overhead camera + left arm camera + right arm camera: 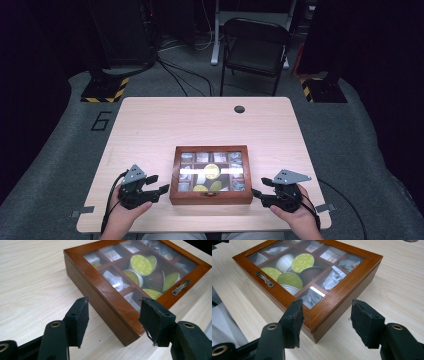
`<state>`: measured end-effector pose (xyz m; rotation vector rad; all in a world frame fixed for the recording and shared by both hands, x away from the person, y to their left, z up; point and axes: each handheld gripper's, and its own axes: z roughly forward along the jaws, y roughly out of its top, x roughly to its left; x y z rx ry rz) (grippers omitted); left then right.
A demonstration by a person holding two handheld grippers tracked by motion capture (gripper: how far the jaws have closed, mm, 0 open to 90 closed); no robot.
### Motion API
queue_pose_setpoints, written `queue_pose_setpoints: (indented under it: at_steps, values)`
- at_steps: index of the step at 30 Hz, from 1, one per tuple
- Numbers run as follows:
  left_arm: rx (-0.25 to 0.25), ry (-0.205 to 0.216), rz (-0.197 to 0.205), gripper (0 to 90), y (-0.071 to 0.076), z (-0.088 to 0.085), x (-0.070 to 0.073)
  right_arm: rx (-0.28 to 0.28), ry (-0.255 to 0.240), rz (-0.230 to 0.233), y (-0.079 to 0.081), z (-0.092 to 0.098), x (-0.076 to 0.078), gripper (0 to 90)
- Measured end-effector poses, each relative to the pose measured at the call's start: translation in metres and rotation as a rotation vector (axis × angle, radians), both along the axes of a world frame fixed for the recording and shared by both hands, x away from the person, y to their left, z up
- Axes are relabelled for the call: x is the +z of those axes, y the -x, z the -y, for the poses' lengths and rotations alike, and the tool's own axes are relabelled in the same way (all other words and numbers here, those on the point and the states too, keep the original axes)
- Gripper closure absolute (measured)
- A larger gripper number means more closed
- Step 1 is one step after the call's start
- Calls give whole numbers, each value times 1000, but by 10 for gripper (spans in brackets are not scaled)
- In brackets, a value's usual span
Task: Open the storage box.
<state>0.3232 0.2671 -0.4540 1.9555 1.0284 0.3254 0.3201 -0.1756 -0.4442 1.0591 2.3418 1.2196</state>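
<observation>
The wooden box (pixel 210 175) is seen lying closed on the table (pixel 165 120) between the left tongs (pixel 156 185) and right tongs (pixel 258 194), both held apart and clamped on nothing, so opening is judged not yet begun.

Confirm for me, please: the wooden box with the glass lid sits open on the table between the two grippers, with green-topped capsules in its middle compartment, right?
Not quite: the wooden box is closed, not open. In the right gripper view its glass lid lies flat on the frame, with the metal handle at the front edge. The rest holds: it sits on the table between the left gripper and right gripper, green-topped capsules inside.
</observation>
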Motion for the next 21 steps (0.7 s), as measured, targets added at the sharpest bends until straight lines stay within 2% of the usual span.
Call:
queue_pose_setpoints:
  at_steps: [12, 21]
  values:
    - [-18, 14, -13, 410, 9, 6, -8, 25, 0, -21, 5, -8, -9, 430]
    - [-18, 22, -25, 374, 15, 8, -14, 55, 9, -32, 7, -15, -18, 407]
